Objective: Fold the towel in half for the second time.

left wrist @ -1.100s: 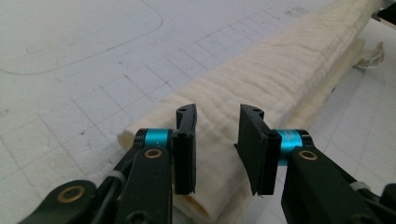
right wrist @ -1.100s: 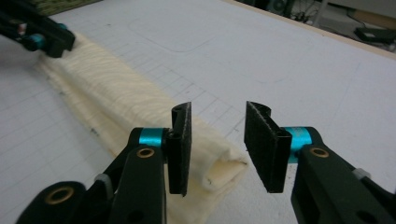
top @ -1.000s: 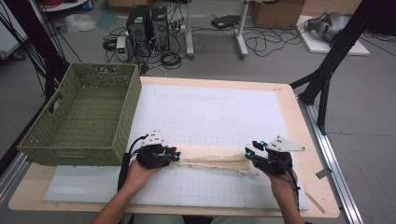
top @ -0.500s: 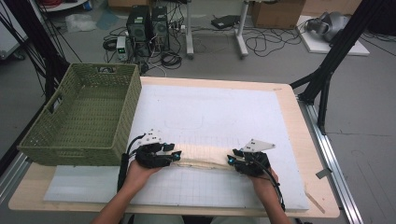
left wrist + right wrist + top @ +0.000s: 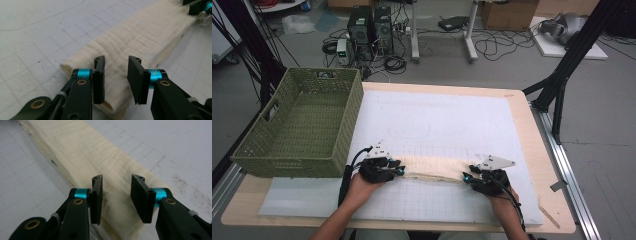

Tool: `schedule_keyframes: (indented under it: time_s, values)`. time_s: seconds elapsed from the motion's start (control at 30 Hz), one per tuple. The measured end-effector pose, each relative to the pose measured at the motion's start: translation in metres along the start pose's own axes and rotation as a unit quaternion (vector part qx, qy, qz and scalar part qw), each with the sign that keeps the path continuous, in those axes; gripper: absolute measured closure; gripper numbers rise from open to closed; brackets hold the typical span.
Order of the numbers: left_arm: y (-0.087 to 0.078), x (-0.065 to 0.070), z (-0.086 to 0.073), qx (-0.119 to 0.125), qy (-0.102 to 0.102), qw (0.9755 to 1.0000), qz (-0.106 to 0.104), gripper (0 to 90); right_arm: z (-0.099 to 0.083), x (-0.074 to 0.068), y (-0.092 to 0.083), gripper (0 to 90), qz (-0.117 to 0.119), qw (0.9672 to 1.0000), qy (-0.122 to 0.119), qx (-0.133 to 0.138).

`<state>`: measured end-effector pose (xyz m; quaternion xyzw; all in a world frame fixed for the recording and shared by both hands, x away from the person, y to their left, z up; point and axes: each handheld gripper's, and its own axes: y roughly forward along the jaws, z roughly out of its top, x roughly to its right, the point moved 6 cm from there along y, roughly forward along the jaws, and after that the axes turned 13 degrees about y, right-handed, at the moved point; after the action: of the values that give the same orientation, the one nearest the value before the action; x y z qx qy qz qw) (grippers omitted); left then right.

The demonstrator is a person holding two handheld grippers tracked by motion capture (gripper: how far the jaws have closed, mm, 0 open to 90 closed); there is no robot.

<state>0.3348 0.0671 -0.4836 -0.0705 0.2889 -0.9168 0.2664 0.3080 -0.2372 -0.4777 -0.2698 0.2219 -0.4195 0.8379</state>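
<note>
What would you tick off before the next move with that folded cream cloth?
1. Cloth lies flat in a long strip on the white mat: ok.
2. Left gripper sits over the cloth's left end, jaws apart with a gap showing, not pinching; they have just been closing: ok.
3. Right gripper sits over the right end, jaws apart, not pinching: ok.
4. Both ends lined up evenly: cannot tell.
5. Green basket stands beside the mat, open side up: ok.
6. Whether the jaw tips touch the cloth: cannot tell.
</note>
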Motion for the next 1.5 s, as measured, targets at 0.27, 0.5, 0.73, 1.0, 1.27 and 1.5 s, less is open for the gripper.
schedule_keyframes:
  time_s: [0.27,0.5,0.73,1.0,1.27,1.5]
  values:
    - [-0.003,0.001,-0.003,-0.005,0.004,1.0000,0.002,70.7,-0.009,0.013,-0.010,62.7,-0.019,0.9998,0.005,-0.007]
    - [-0.004,0.000,-0.005,-0.002,0.003,1.0000,0.003,71.8,-0.013,0.017,-0.010,62.7,-0.019,0.9997,0.004,-0.012]
    - [-0.004,0.000,-0.005,-0.003,0.003,1.0000,0.005,72.4,-0.015,0.021,-0.008,62.4,-0.006,0.9997,0.023,-0.006]
    - [-0.005,-0.002,-0.004,0.007,-0.008,0.9999,-0.002,69.7,-0.013,0.021,-0.009,56.7,-0.003,0.9996,0.025,-0.008]
    - [-0.019,-0.013,0.003,0.060,-0.009,0.9978,0.027,59.6,-0.002,0.022,-0.026,48.8,0.005,0.9985,0.030,0.045]
    - [-0.034,-0.022,0.012,0.115,-0.017,0.9905,0.074,44.6,0.003,0.032,-0.042,39.5,-0.012,0.9947,0.046,0.091]
